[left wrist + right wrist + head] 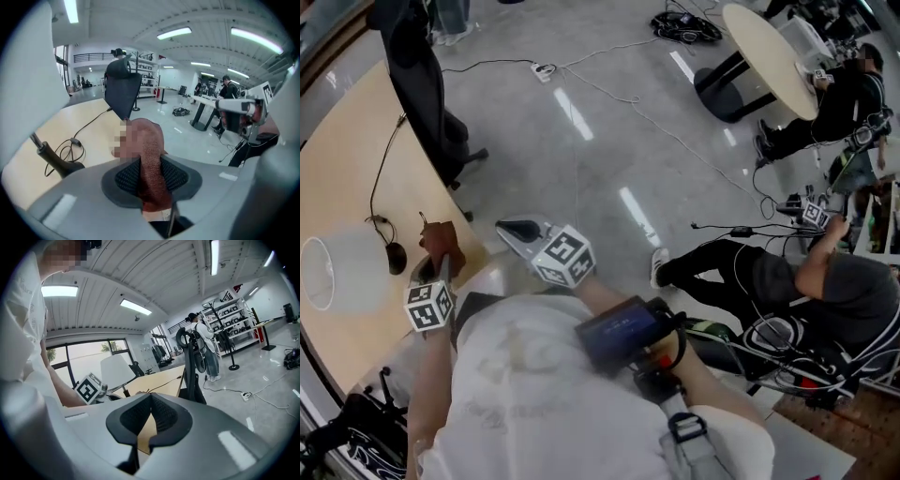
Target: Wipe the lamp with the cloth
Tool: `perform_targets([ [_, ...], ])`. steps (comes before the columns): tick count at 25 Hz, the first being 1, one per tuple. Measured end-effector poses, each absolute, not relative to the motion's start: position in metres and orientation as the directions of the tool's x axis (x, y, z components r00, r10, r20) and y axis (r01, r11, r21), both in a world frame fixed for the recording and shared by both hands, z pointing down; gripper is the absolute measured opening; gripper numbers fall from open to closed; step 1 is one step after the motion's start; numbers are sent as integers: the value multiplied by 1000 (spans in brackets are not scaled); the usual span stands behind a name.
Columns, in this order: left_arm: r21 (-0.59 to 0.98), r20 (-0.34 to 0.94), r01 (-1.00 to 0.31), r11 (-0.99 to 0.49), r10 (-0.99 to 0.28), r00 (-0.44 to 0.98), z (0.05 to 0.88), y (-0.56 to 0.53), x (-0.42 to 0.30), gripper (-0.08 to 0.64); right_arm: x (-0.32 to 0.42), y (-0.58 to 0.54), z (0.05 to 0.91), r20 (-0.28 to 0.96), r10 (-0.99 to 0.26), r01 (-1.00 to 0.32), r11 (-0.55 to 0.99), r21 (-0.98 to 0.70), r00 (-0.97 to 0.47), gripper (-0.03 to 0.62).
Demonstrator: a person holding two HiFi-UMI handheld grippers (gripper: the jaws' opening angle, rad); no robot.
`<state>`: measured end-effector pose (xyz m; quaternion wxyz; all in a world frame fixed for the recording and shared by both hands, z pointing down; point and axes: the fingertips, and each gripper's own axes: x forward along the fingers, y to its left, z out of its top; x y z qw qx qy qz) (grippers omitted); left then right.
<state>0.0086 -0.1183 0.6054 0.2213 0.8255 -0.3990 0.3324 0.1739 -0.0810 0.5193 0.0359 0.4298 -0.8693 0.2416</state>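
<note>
The pale wooden counter (342,169) runs along the left, with a black office chair (417,75) at its far edge. On it stands the lamp (337,272), its white shade towards the near end and its black cord trailing back across the wood. Just beside the lamp's base is the reddish-brown cloth (441,242), pinched in the left claw (151,164), whose pads press on it from both sides. The right claw (151,397) hangs past the counter's edge, over the floor, with its tips together and nothing in them.
</note>
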Motion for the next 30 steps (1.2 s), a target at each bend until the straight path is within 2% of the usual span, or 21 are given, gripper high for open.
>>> perform_targets([
  [7, 92, 538, -799, -595, -645, 543, 494, -87, 22, 110, 158, -76, 475, 182, -671, -680, 623, -387, -719, 12],
  [11, 97, 455, -741, -665, -632, 627, 468, -88, 42, 110, 168, -88, 460, 177, -691, -699, 616, -363, -701, 12],
  [13, 106, 414, -738, -667, -645, 642, 460, -85, 30, 109, 159, -89, 461, 153, -695, -693, 618, -372, -702, 12],
  [17, 102, 359, -804, -586, -732, 579, 437, -77, -17, 109, 127, -102, 458, 104, -658, -642, 669, -374, -746, 12],
  [23, 68, 193, -882, -466, -861, 470, 373, -67, -71, 109, 92, -112, 446, 76, -603, -585, 724, -366, -794, 12],
  [30, 67, 79, -932, -357, -929, 361, 336, -65, -134, 107, 51, -119, 423, 79, -550, -543, 776, -321, -832, 12],
])
